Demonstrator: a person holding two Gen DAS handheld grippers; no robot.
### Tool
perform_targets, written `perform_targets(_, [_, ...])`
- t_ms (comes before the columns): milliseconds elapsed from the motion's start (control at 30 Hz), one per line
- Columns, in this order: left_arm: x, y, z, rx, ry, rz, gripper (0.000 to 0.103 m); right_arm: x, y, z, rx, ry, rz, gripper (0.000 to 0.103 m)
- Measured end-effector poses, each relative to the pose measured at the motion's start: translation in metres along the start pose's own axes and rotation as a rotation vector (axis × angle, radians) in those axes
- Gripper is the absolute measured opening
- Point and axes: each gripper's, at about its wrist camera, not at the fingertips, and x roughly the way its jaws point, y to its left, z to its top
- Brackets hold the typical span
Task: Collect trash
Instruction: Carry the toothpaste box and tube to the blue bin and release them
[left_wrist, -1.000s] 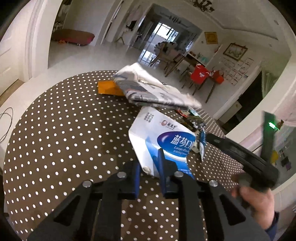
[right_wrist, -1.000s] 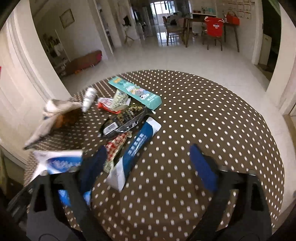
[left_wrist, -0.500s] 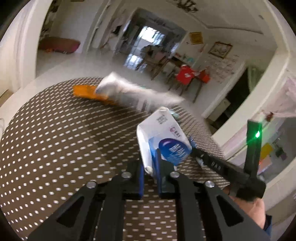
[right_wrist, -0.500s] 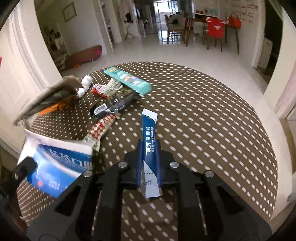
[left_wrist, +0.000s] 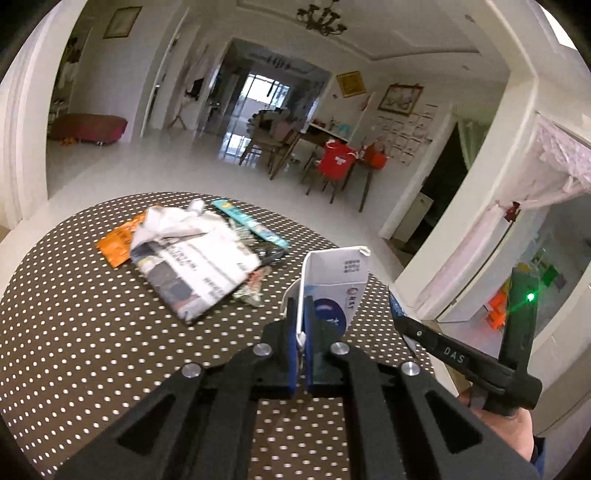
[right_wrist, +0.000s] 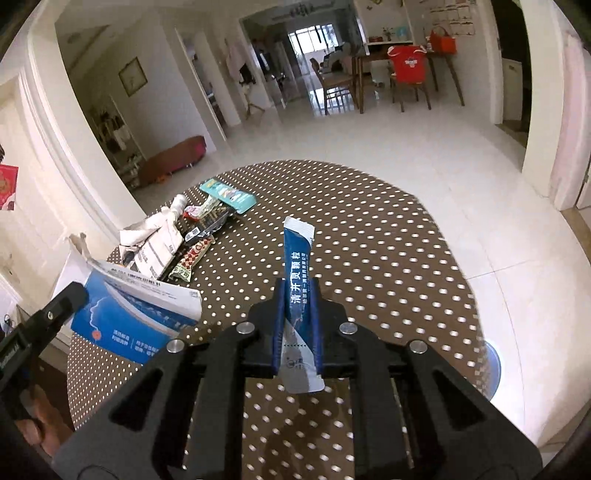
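Note:
A flattened white and blue box (left_wrist: 338, 273) stands up between my left gripper's (left_wrist: 303, 314) pads, above the brown polka-dot table (left_wrist: 74, 314); the jaws are closing tight on its lower edge. The right wrist view shows the same box (right_wrist: 136, 314) at the left, tilted. My right gripper (right_wrist: 298, 295) is shut on a long blue sachet (right_wrist: 297, 251), which sticks up and forward over the table (right_wrist: 369, 240). From the left wrist camera, the right gripper (left_wrist: 402, 325) comes in from the right, a hand holding its handle.
On the far side of the table lie a folded newspaper (left_wrist: 195, 269), an orange packet (left_wrist: 116, 245), a teal packet (right_wrist: 229, 194), a black wrapper (right_wrist: 207, 225) and a red-and-white snack wrapper (right_wrist: 192, 258). Beyond the table's edge there is white tiled floor, with chairs farther off.
My right gripper went from open to shut on the blue sachet and lifted it. My left gripper raised the box off the table. Both drew back from the pile.

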Motion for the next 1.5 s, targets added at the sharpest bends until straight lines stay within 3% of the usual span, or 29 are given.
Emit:
perform_targets(400, [0.014, -0.060, 0.003, 0.092, -0.007, -0.064, 0.003, -0.065, -0.063, 0.002, 0.065, -0.083, -0.031, 0.013])
perform_targets(800, [0.065, -0.189, 0.004, 0.270, 0.047, -0.228, 0.003, -0.129, -0.177, -0.011, 0.219, -0.154, -0.168, 0.013])
perform_targets(1033, [0.118, -0.264, -0.019, 0.339, 0.146, -0.305, 0.003, -0.126, -0.255, -0.039, 0.351, -0.114, -0.224, 0.013])
perform_targets(1133, [0.151, -0.288, -0.037, 0.365, 0.231, -0.309, 0.003, -0.112, -0.282, -0.054, 0.414, -0.073, -0.223, 0.013])
perform_targets(1500, [0.275, -0.323, -0.093, 0.405, 0.503, -0.188, 0.003, -0.066, -0.354, -0.081, 0.557, 0.020, -0.196, 0.013])
